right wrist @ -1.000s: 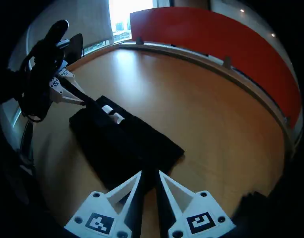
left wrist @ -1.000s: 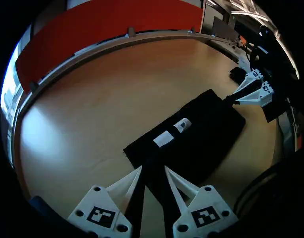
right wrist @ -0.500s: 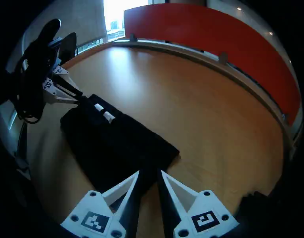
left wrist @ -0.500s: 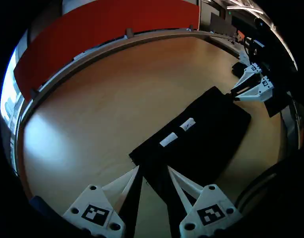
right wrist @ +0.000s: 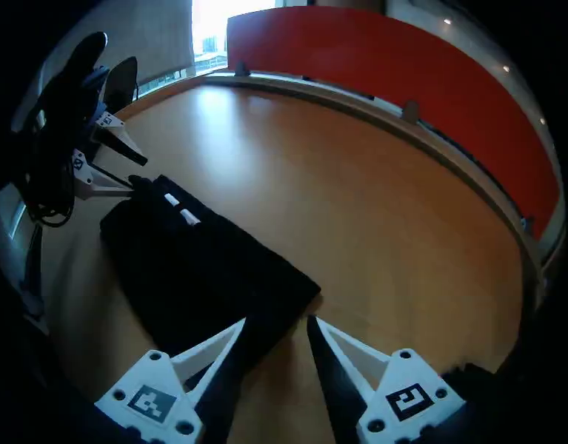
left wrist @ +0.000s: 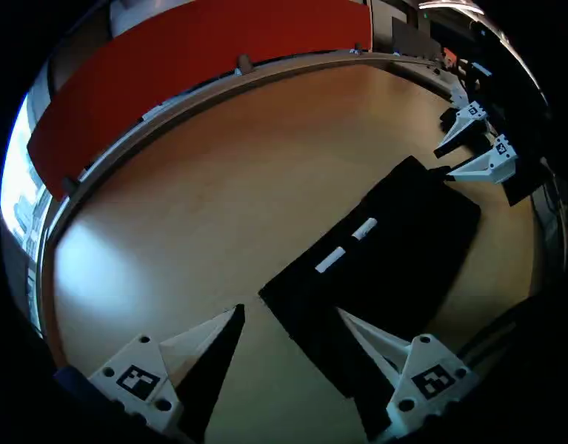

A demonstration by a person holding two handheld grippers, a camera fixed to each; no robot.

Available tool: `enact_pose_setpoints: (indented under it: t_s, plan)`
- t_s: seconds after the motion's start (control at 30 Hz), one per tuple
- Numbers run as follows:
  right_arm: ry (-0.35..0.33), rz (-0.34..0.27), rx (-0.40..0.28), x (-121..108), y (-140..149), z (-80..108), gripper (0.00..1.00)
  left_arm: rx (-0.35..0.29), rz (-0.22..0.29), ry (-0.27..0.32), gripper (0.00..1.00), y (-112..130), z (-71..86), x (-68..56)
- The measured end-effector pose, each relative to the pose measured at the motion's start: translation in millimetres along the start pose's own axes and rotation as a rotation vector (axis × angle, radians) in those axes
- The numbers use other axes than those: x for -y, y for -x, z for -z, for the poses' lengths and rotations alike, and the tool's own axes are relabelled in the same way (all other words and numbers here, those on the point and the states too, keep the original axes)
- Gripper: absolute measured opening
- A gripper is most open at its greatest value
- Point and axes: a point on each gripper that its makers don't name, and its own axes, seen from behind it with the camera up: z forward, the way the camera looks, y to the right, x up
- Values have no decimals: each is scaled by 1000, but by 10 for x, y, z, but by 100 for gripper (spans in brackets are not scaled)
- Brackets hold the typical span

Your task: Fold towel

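A black towel (left wrist: pixel 402 244) lies folded into a long rectangle on the wooden table (left wrist: pixel 209 200), with two small white labels (left wrist: pixel 348 247) on its top. My left gripper (left wrist: pixel 289 314) stands open, its fingers spread wide on either side of the towel's near corner. The right gripper (left wrist: pixel 455 159) shows open at the towel's far corner. In the right gripper view the towel (right wrist: pixel 195 266) runs away to the left. My right gripper (right wrist: pixel 276 322) is open over the towel's near corner, and the left gripper (right wrist: pixel 135 175) is open at the far end.
A red partition (left wrist: pixel 195 52) stands along the table's curved far edge (right wrist: pixel 402 126). A bright window (right wrist: pixel 209 29) lies beyond it. Dark sleeves and cables (right wrist: pixel 54 148) sit behind the far gripper. Bare wood spreads around the towel.
Both grippers were shut on the towel's corners and have now opened and let go. The towel rests flat on the table.
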Motion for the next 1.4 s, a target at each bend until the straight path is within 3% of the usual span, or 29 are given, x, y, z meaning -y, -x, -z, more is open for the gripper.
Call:
enact_pose_setpoints:
  t_s: [0.07,0.17,0.4,0.7,1.4]
  plan:
    - [13,1,-6,-33,-14,-4,74,-4,4,-10,92,-10,8,35]
    - [29,-3,-14,-75,-32,-6,85,-8,14,-21,93,-20,21,78]
    - [53,5,-32,-142,-73,38,95,-12,23,-20,93,-23,71,76]
    - [44,17,-38,-64,-22,168,95,-12,47,-18,93,53,172,32]
    - [31,-46,-67,205,172,496,95,-10,186,-21,93,422,527,-188]
